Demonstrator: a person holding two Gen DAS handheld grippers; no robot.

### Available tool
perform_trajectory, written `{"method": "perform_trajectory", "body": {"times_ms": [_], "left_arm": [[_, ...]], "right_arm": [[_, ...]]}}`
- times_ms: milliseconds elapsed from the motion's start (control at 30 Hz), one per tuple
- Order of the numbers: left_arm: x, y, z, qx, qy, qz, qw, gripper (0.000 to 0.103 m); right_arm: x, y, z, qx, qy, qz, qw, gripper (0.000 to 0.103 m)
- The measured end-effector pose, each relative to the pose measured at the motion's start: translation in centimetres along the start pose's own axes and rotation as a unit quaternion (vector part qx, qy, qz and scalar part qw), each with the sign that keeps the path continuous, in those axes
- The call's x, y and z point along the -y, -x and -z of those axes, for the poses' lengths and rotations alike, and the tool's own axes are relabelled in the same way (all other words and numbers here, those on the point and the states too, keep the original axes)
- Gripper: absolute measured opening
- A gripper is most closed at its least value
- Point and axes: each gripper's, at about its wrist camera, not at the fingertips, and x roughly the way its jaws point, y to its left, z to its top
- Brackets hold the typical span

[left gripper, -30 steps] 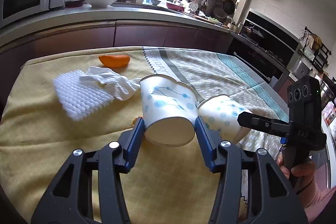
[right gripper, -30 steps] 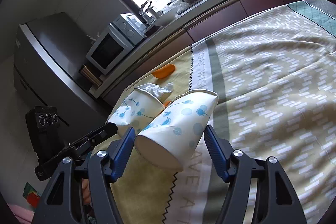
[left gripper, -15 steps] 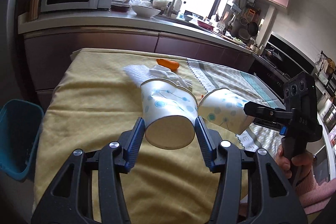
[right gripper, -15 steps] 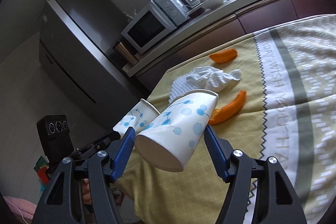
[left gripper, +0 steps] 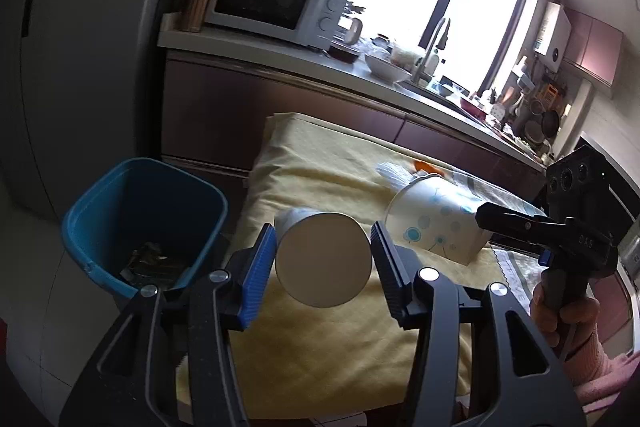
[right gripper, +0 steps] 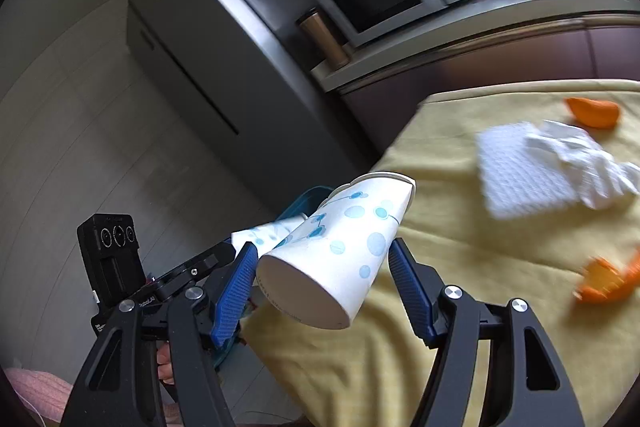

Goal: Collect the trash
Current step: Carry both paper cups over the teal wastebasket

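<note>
Swung toward the blue bin (left gripper: 144, 227), both my grippers (left gripper: 323, 259) (right gripper: 322, 263) clamp paper cups (left gripper: 322, 265) (right gripper: 336, 247), nearly ready to drop.

Little legible text. On the right tongs' (left gripper: 576, 239) black body, seen from the left wrist view, small pale letters read roughly "DAS", just above the gripping hand; not crisp. On the left tongs' (right gripper: 160, 291) black arm, seen from the right wrist view, a tiny white print reads something like "robotAI", partly cut off by a screw head. Cloth on the counter (left gripper: 516, 283), right of the right-hand paper cup (left gripper: 440, 223): grey capital letters along its zigzag border, too skewed to read. Microwave (left gripper: 276, 3) dials and panel: markings too small. Base rim of that paper cup (right gripper: 320, 267) shows faint print, unreadable.
</note>
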Motion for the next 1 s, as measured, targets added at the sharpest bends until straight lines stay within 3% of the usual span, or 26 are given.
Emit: {"method": "perform_trajectory", "body": {"times_ms": [33,67,100,133,233,300,400,533,800,1000], "left_arm": [[-0.8,0.4,-0.2,0.005,0.006,-0.01,0.9999,0.046],[-1.6,0.7,-0.3,0.008,0.012,-0.018,0.9997,0.035],[-2.5,0.8,-0.4,0.004,0.021,-0.021,0.9995,0.016],[-3.2,0.8,-0.6,0.004,0.03,-0.025,0.9992,0.015],[-5.7,0.4,-0.3,0.0,0.059,-0.037,0.9976,0.015],[-6.9,-0.8,0.5,-0.024,0.069,-0.05,0.9961,0.015],[-7.8,-1.8,2.0,-0.043,0.09,-0.03,0.9946,0.015],[-8.2,-1.4,2.8,-0.036,0.101,-0.02,0.994,0.015],[-4.5,-1.1,4.4,-0.056,0.055,0.014,0.9968,0.022],[-2.9,-2.0,5.0,-0.067,0.058,0.026,0.9957,0.023]], "right_arm": [[-0.4,-0.9,-0.3,-0.008,0.005,-0.004,1.0,0.065],[-0.9,-2.0,-0.6,-0.021,0.011,-0.012,1.0,0.065],[-1.2,-2.8,-0.8,-0.029,0.015,-0.018,0.999,0.065],[-1.6,-3.7,-1.0,-0.036,0.019,-0.022,0.999,0.065],[-2.2,-6.2,-1.8,-0.052,0.026,-0.035,0.998,0.065],[-2.4,-7.8,-1.6,-0.065,0.026,-0.033,0.997,0.065],[-2.4,-8.6,-1.0,-0.075,0.021,-0.036,0.996,0.065],[-2.2,-8.7,-0.7,-0.08,0.018,-0.023,0.996,0.065],[-1.7,-6.8,0.6,-0.076,0.004,-0.002,0.997,0.065],[-1.8,-6.6,1.4,-0.077,0.0,0.003,0.997,0.065]]}}
